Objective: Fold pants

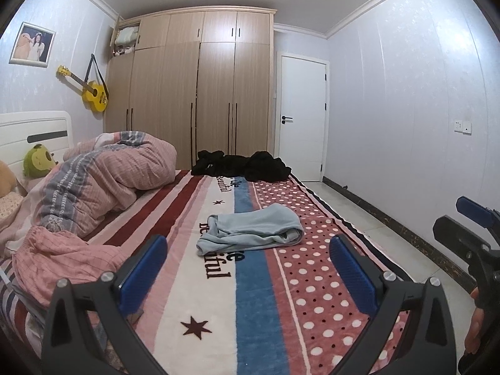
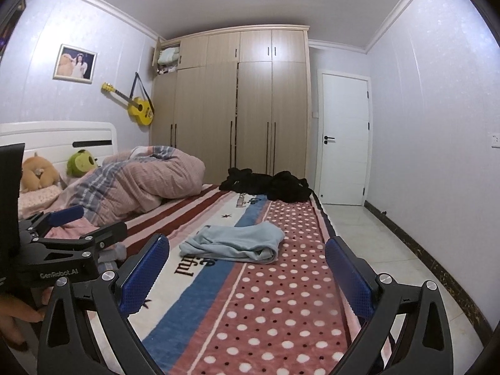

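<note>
Striped and polka-dotted fleece bed blanket (image 1: 193,297): bare stretch nearest both grippers. Folded light-blue fabric pants (image 1: 253,229) lie mid-blanket, near its right edge. Left gripper (image 1: 248,268), right gripper (image 2: 247,268): jaws spread wide, holding nothing.

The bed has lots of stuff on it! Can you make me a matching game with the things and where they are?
Things:
1. light blue pants
2. black clothes
3. pink quilt
4. green plush toy

Places:
A. by the headboard
B. far end of the bed
C. middle of the blanket
D. bunched along the bed's left side

Pairs: 1-C, 2-B, 3-D, 4-A
</note>
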The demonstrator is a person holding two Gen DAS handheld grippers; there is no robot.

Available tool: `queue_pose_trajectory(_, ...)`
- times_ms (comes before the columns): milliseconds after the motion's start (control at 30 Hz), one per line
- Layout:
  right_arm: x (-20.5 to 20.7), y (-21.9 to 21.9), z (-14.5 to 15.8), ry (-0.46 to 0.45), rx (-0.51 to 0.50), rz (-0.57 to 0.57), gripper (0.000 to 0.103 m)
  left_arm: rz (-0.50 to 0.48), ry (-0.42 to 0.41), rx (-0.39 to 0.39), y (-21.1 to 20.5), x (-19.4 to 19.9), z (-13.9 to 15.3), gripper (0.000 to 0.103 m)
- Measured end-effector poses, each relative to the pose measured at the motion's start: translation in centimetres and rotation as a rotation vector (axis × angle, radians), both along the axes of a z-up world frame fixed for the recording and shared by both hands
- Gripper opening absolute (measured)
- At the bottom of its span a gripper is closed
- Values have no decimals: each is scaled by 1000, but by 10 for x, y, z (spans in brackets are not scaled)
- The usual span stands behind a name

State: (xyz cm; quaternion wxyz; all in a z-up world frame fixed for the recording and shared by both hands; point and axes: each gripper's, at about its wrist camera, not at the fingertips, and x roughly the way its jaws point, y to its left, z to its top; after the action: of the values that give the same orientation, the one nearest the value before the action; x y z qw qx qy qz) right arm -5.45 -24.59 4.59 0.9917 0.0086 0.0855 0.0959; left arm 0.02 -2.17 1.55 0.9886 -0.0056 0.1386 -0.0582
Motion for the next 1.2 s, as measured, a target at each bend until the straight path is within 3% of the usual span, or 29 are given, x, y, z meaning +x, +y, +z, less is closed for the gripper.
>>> queue_pose_trajectory(1200, -10, 10, 3, 4, 4, -6, 100, 9, 4, 4, 6, -3, -1, 102)
